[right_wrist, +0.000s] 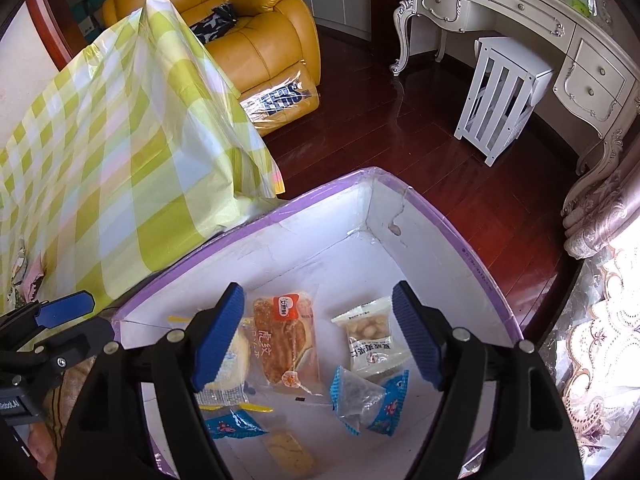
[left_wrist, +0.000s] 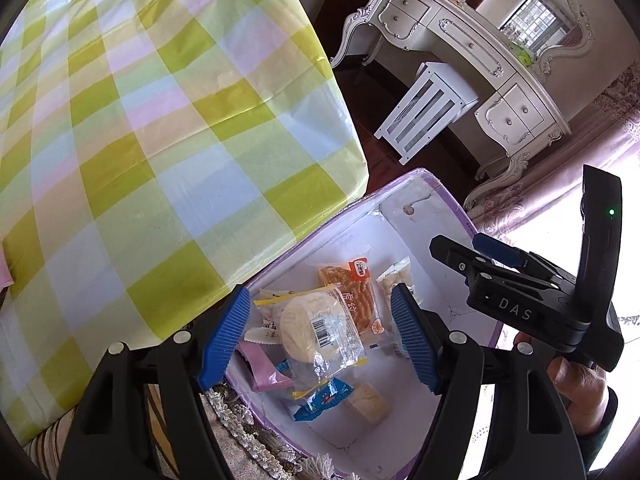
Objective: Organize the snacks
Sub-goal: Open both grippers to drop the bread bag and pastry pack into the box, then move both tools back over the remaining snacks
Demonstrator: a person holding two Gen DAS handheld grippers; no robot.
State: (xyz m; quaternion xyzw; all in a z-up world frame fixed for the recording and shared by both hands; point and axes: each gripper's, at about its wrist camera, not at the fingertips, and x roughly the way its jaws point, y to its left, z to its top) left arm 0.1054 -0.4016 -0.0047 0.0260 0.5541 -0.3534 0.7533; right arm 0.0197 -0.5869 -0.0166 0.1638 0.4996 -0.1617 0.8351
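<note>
With both tools hovering over purple-rimmed box [right_wrist: 420, 208], I read job as mostly done. Left tool [left_wrist: 320, 336] spread wide, nothing pinched; round bun packet [left_wrist: 316, 332] lies between its pads but below, in box. Right tool [right_wrist: 316, 336] also spread, empty. Tiger-stripe bread packet [right_wrist: 286, 340], nut snack [right_wrist: 370, 334], blue wrappers [right_wrist: 390, 404] all inside. Checked worktop [left_wrist: 160, 120] shows no snacks in view; little left, I judge.

lilac-rimmed white box [right_wrist: 420, 204], yellow-green checked tablecloth [left_wrist: 160, 120]
</note>
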